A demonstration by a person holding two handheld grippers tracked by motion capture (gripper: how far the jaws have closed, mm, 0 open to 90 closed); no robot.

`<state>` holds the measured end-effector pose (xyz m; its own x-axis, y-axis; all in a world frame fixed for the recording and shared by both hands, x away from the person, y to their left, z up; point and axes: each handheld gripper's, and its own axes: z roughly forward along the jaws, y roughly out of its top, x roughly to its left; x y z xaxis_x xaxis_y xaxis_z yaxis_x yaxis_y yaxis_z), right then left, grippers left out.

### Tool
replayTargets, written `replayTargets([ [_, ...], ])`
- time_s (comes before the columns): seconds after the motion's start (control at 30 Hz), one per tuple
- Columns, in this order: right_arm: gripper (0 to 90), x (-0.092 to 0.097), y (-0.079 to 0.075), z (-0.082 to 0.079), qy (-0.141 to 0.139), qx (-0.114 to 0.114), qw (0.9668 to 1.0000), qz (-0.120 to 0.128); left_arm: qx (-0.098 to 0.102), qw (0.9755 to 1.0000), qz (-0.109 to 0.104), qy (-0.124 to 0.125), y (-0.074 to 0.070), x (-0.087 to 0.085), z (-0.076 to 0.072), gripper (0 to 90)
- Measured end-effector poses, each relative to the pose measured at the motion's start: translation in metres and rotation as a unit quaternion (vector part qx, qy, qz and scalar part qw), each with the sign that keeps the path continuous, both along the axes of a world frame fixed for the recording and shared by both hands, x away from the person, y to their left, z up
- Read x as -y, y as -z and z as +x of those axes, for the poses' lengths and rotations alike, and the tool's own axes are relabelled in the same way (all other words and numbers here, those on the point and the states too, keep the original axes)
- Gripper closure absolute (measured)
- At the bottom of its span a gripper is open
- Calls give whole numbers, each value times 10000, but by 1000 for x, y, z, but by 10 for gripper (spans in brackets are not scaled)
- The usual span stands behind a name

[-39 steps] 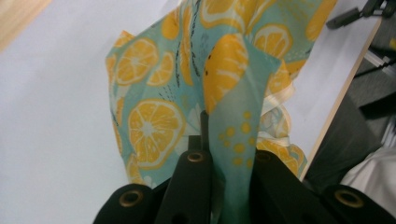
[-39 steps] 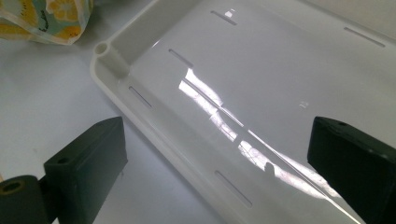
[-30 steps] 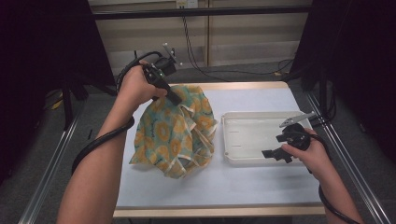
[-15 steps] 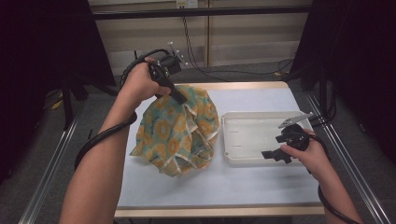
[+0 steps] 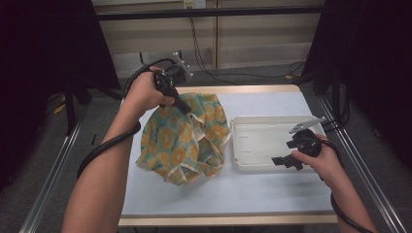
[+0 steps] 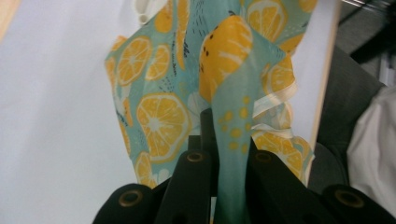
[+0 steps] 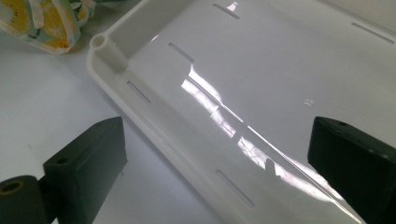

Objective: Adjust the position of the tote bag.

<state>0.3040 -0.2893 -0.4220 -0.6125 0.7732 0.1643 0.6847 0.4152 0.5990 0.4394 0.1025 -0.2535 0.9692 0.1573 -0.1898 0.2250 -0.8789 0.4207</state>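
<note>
**Left claw pinched the lemon cloth while the right one stood spread over the tray**

In the high view, the left gripper [image 5: 183,108] sat at about eleven o'clock on the table [image 5: 272,194], held in the person's left hand [image 5: 143,92]. Its jaws were pressed together on a fold of the cloth [image 5: 182,141], a teal fabric printed with orange citrus slices. The left gripper view showed that fold [image 6: 233,154] rising straight up between the two black jaws, gathered into a narrow strip, with the rest of the fabric hanging away from it onto the pale table top. The cloth lay bunched left of centre, its far edge lifted toward the gripper and its near part resting on the table.

At about three o'clock stood the white tray [image 5: 257,145], just beside the cloth. The right gripper [image 5: 284,161] hovered at the tray's near edge in the right hand [image 5: 323,162]. In the right gripper view its jaws stood wide apart, one over the table and one over the tray's floor [image 7: 261,70], with nothing between them.
</note>
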Motion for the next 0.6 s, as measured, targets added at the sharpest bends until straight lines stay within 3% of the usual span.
replayTargets([
  [0.1, 42, 0, 2, 1, -10, 3, 10000, 9, 61, 9994, -79, 334, 1, -1, 0, 900],
  [0.17, 43, 0, 3, 1, -16, -14, 10000, 19, 81, 9990, -182, 402, 1, -4, 3, 900],
  [0.23, 42, 0, 4, 1, -12, -15, 10000, -11, -33, 9997, -224, 103, 2, -7, 5, 897],
  [0.27, 43, 0, 4, 1, 4, -35, 10000, -20, 91, 9997, -194, 70, 2, -7, 4, 866],
  [0.3, 42, 0, 4, 1, -11, -35, 10000, 7, 196, 9994, -176, -238, 3, -6, 2, 711],
  [0.33, 42, -1, 4, 1, -12, -38, 10000, -3, 61, 9974, -37, -711, 3, -9, 4, 507],
  [0.37, 42, -2, 4, 1, -4, -32, 10000, -45, 29, 9970, 60, -767, 4, -11, 4, 450],
  [0.43, 43, -3, 4, 1, -9, -46, 10000, -17, -70, 9943, 210, -1041, 7, -14, 1, 467],
  [0.47, 42, -3, 3, 1, -37, -38, 10000, -5, -113, 9920, 271, -1229, 6, -16, -1, 397],
  [0.5, 42, -3, 3, 1, -37, -37, 10000, -10, -67, 9917, 161, -1277, 7, -19, -1, 330],
  [0.53, 42, -4, 2, 1, -26, -38, 10000, 7, -16, 9915, 76, -1298, 5, -22, -5, 332],
  [0.57, 42, -4, 2, 1, -10, -28, 10000, 17, -57, 9920, 149, -1249, 4, -25, -4, 343],
  [0.6, 42, -4, 2, 2, -20, -19, 10000, 11, -125, 9895, 57, -1438, 5, -25, -7, 324],
])
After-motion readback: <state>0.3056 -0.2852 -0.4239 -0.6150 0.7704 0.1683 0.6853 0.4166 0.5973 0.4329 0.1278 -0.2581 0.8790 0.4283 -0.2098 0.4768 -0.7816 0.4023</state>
